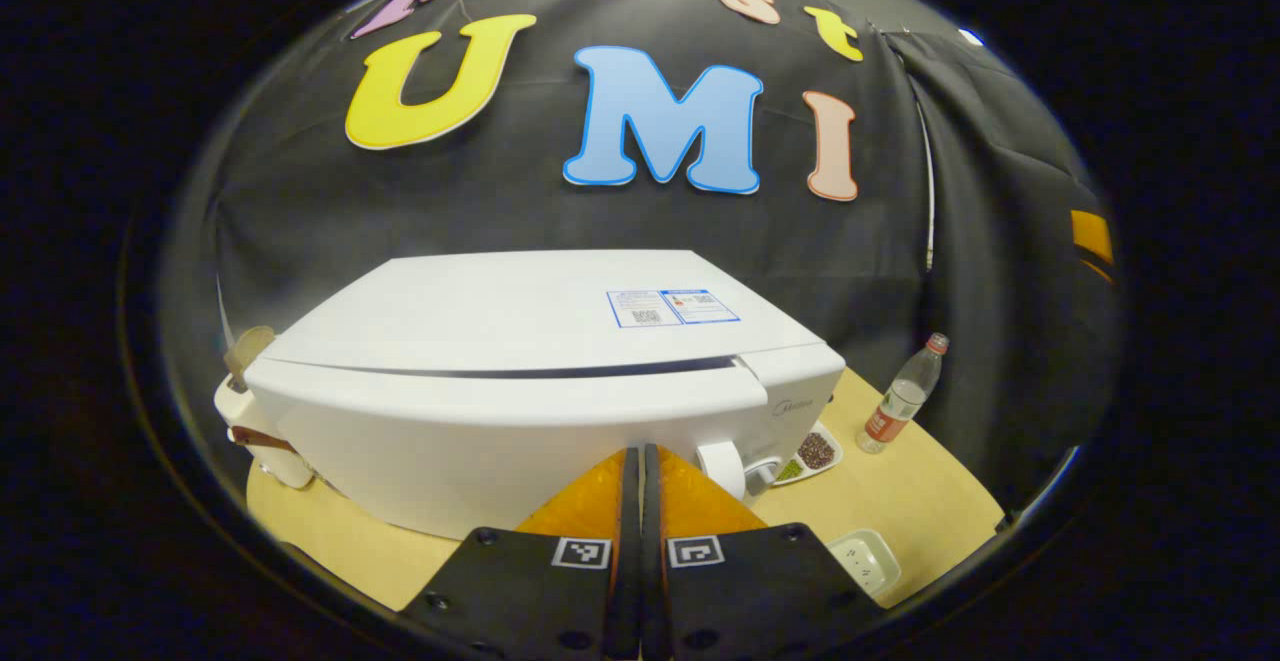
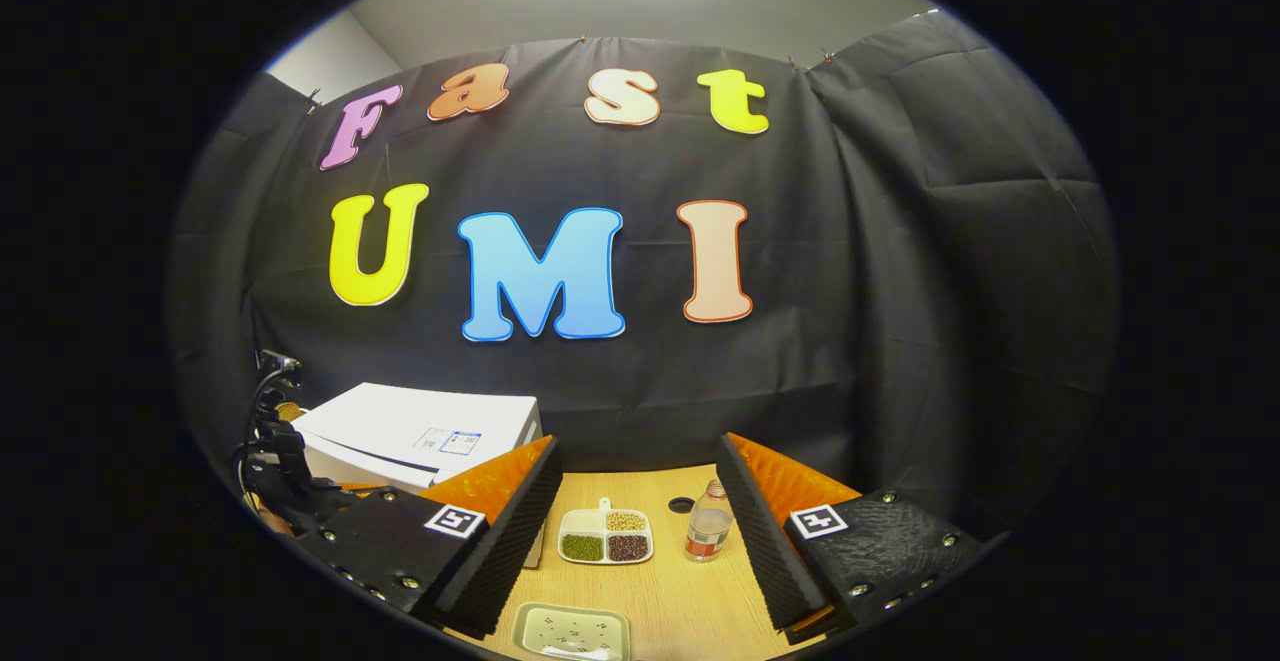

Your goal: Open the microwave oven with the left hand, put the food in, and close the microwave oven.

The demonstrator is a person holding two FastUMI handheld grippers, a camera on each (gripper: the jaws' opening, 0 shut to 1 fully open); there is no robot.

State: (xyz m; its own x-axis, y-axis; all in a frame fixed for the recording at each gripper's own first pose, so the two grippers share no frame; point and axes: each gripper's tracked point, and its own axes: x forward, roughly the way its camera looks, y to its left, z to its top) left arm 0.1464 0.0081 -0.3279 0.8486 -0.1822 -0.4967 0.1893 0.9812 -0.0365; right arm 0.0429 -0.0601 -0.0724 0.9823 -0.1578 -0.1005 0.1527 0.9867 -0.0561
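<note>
The white microwave sits close below my left gripper, seen from above its top. A thin dark gap runs between its top panel and the door front. My left gripper's fingers are pressed together, their tips against the door's front near the knobs; nothing shows between them. The food, a divided plate of beans, lies on the table to the right of the microwave. My right gripper hangs open above the plate, holding nothing.
A plastic bottle stands right of the plate. A small pale tray lies near the wooden table's front. A white jug with a brown strap stands left of the microwave.
</note>
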